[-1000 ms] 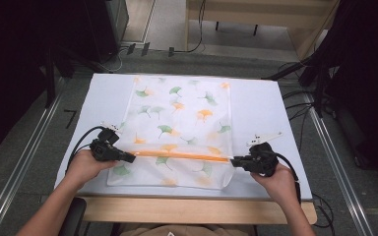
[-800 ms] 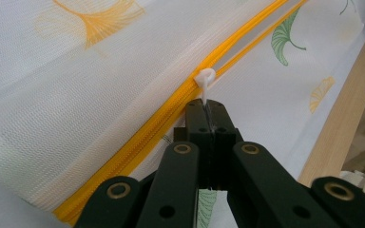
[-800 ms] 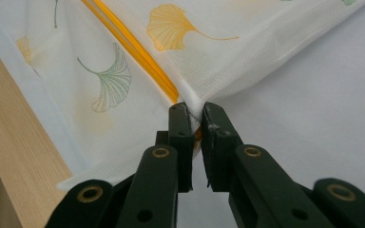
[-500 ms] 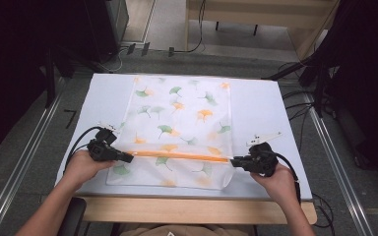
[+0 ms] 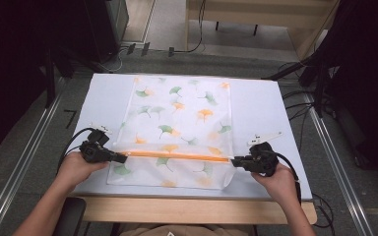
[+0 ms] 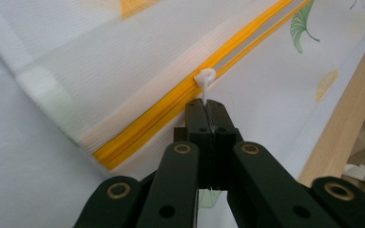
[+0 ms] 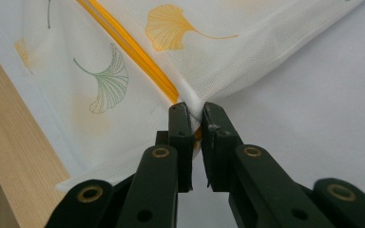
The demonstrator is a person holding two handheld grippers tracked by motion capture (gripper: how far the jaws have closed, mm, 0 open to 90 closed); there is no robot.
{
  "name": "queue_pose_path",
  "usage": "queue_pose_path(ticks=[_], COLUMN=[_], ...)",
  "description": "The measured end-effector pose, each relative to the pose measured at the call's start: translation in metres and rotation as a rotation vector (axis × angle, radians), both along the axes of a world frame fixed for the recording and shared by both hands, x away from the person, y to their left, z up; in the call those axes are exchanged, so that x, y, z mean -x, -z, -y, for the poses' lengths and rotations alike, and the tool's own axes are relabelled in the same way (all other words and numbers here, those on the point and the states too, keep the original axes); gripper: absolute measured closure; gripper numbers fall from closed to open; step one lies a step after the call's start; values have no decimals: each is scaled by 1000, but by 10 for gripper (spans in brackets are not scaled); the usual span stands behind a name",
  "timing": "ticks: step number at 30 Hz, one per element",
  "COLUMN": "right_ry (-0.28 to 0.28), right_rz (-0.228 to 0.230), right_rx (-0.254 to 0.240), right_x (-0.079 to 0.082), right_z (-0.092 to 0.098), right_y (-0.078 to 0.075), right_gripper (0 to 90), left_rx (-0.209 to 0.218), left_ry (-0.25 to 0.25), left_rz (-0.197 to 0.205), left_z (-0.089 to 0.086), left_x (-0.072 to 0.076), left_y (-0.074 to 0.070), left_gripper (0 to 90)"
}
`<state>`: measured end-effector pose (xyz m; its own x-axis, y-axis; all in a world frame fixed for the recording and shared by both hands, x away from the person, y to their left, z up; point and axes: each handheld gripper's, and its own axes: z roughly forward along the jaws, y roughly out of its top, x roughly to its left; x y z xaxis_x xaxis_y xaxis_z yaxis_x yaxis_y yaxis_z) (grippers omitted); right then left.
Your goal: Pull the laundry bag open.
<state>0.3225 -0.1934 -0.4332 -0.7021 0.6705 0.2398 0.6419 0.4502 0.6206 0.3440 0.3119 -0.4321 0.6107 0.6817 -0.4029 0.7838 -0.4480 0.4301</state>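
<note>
The left gripper has its jaws pressed together on the white zipper pull, which stands up just beyond the tips in the left gripper view. The pull sits on the orange zipper, close to the zipper's left end. The left hand holds this gripper low over the near left part of the counter, with its cable looping off to the left.

The right gripper pinches a bunched fold of the bag at the zipper's right end; in the right gripper view a narrow gap stays between the jaws, with the white mesh and a bit of the orange tape caught in it. The right hand holds it near the counter's near right side.

Between the two grippers the zipper runs straight from left to right across the near part of the bag. In the left gripper view its two orange tapes lie apart beyond the pull and together before it.

The bag is a flat white mesh piece printed with green and orange ginkgo leaves. It lies in the middle of the pale counter, its far edge close to the counter's far edge and its near edge just short of the wooden rim. The right end is lifted a little where the gripper holds it.
</note>
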Motion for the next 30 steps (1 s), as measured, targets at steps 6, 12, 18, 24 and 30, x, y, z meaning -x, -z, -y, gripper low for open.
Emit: queue_pose_path(ticks=[6,12,18,24,30], right_ry=[0,-2,-4,0,1], right_rz=[0,-1,0,-4,-5], right_rx=[1,2,1,2,3], right_x=[0,-1,-1,-1,-1], right_z=[0,0,0,1,1], right_y=[0,1,1,1,1], right_gripper=[851,851,851,851,850], left_rx=[7,10,11,13,8], left_ry=[-12,-18,-18,-30,-41], left_rz=[0,3,1,5,0], left_z=[-5,-5,-6,-12,-19], left_x=[1,1,1,2,4], left_y=[0,-1,-1,-1,0], left_gripper=[900,900,900,900,900])
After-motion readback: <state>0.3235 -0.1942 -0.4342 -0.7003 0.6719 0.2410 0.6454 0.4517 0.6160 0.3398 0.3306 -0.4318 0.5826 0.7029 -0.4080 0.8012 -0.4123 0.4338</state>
